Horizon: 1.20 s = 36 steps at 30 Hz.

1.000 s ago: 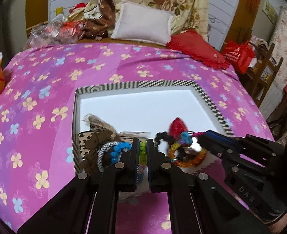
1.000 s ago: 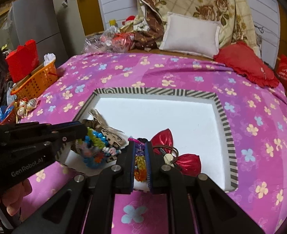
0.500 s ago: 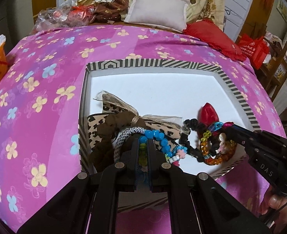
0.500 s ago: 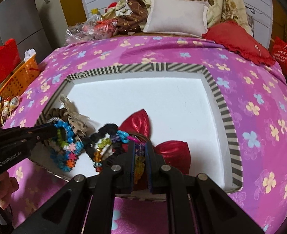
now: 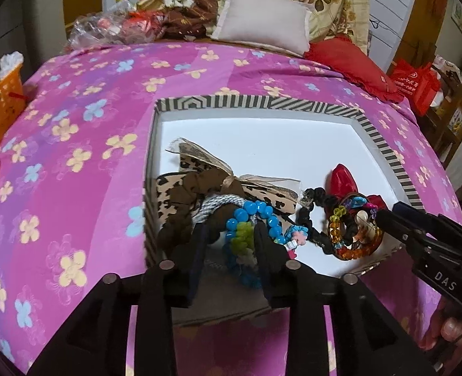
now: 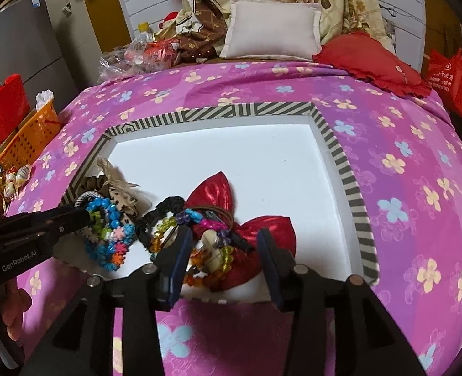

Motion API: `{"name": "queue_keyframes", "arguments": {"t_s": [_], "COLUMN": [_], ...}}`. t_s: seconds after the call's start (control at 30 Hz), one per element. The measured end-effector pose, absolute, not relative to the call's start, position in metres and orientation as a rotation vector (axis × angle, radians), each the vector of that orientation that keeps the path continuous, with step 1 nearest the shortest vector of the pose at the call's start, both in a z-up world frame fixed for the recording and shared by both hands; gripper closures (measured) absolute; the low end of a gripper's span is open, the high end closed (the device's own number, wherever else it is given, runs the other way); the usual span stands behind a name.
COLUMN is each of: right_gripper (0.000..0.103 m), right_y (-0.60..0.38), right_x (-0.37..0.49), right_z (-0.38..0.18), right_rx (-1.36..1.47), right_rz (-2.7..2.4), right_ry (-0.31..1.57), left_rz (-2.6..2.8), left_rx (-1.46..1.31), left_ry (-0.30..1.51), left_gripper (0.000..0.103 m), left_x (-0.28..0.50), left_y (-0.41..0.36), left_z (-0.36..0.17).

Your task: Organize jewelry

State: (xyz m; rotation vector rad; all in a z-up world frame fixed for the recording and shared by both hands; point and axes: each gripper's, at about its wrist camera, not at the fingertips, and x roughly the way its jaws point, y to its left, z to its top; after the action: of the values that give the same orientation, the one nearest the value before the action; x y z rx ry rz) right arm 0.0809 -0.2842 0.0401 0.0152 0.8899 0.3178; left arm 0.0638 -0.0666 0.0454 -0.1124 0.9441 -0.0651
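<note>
A white tray with a striped rim (image 5: 372, 128) (image 6: 334, 144) lies on the pink flowered bedspread. My left gripper (image 5: 231, 232) is open over the near left of the tray, its fingers either side of a blue and green bead bracelet (image 5: 246, 219) (image 6: 105, 235) that lies on a leopard-print bow (image 5: 193, 185). My right gripper (image 6: 221, 241) is open, its fingers either side of an amber and multicolour bead bracelet (image 6: 212, 257) (image 5: 353, 238) lying on a shiny red bow (image 6: 215, 194). A black scrunchie (image 6: 165, 206) lies between the two piles.
An orange basket (image 6: 27, 138) stands off the bed's left side. A white pillow (image 6: 271, 28), a red cushion (image 6: 372, 59) and plastic bags (image 6: 130, 56) lie at the head of the bed. A red bag (image 6: 450, 78) is at the right.
Both grippers have lowered their bracelets into the tray and opened, letting them go onto the piles.
</note>
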Motion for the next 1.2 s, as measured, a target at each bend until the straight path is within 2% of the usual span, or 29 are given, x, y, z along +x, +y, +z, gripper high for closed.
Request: {"name": "queue_keyframes", "arguments": {"t_s": [0.17,0.5,0.67,1.2], "right_gripper": [0.045,0.037,0.03,0.023], "right_y": [-0.281,-0.282,-0.284,-0.278], "right_x": [0.062,0.019,0.0,-0.022], "right_z": [0.05,0.071,0.08,0.09], "right_rx": [0.008,0.017,0.024,0.015], "right_rz": [0.328,0.309,0.295,0.282], "right_ry": [0.859,0.789,0.758,0.735], "left_rz": [-0.057,-0.032,-0.032,0.015], "left_rx": [-0.111,-0.079,-0.076,-0.073], "left_ry": [0.921,0.873,0.839,0.746], "left_gripper": [0.081,0.081,0.081,0.081], "left_x": [0.051,0.013,-0.006,-0.042], "left_y": [-0.065,-0.074,-0.08,-0.079], "left_z": [0.056,0.073,0.084,0.109]}}
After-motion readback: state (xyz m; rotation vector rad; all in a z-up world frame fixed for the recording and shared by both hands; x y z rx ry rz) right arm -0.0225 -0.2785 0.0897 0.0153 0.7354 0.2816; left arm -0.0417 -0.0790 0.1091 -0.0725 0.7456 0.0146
